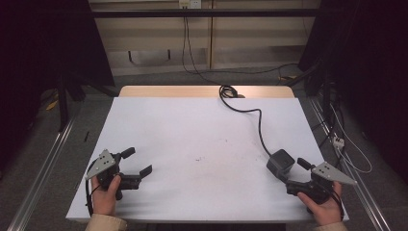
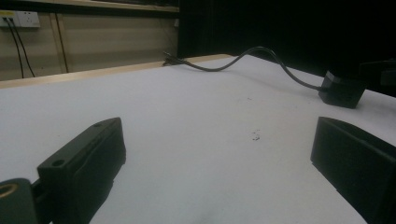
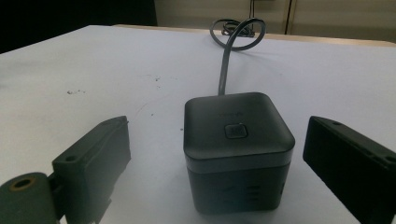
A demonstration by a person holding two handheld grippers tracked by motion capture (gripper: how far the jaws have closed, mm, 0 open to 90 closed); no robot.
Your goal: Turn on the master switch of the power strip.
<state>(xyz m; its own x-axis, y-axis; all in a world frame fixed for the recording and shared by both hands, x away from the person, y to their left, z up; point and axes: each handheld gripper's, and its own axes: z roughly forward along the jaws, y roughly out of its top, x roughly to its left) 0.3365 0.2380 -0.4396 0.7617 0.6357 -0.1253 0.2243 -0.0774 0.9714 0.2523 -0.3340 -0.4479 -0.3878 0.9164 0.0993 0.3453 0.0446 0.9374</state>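
Right gripper view: dark grey plastic cube-shaped power block (image 3: 238, 151) with grey cord (image 3: 226, 65), upright on white table (image 3: 93, 60) between wide-open jaws of right gripper (image 3: 217, 163), untouched; left gripper (image 1: 139, 163) near the table's left front, jaws wide apart, holding nothing.

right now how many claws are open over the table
2. The left claw is open near the table's front left edge with nothing between its jaws. The right claw is open at the front right, its jaws flanking the dark cube power strip.
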